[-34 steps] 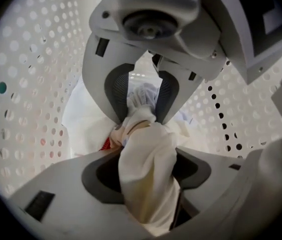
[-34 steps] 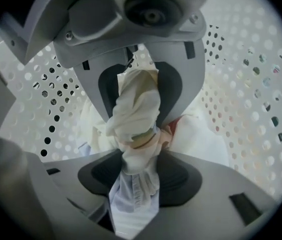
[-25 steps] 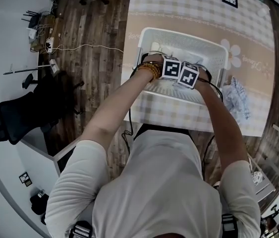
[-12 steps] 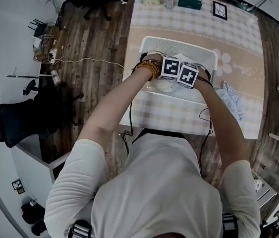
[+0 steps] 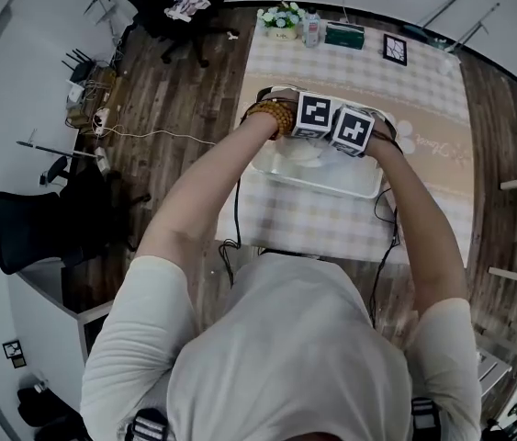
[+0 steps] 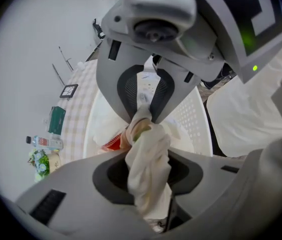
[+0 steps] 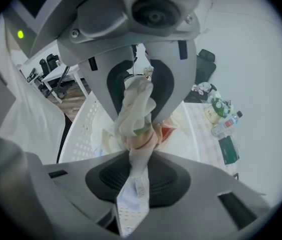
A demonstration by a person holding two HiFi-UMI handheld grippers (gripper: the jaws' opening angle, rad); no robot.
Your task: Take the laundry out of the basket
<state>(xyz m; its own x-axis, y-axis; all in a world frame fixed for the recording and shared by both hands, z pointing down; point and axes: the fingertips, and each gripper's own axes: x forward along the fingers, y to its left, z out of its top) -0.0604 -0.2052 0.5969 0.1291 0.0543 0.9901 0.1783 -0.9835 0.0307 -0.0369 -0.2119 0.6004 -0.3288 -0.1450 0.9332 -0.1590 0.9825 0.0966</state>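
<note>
The white laundry basket (image 5: 361, 180) stands on the checked table, with light laundry inside. Both grippers hang close together over it, pointing down. My left gripper (image 5: 313, 118) is shut on a cream garment (image 6: 148, 159), whose bunched cloth fills the gap between its jaws (image 6: 143, 134). My right gripper (image 5: 354, 130) is shut on the same cream garment (image 7: 136, 106), and a mesh-textured white strip hangs from its jaws (image 7: 135, 139). The garment (image 5: 299, 152) dangles below the grippers into the basket (image 6: 201, 121). Something red and more pale cloth lie at the basket's bottom (image 7: 80, 129).
At the table's far end stand a flower pot (image 5: 283, 16), a bottle (image 5: 311, 28), a green box (image 5: 343, 33) and a small picture frame (image 5: 395, 50). A black office chair (image 5: 10, 232) stands left on the wooden floor. Cables lie beside the table's left edge.
Both grippers have risen together with the cream garment, lifting it up out of the basket. The basket looks smaller and farther below than before.
</note>
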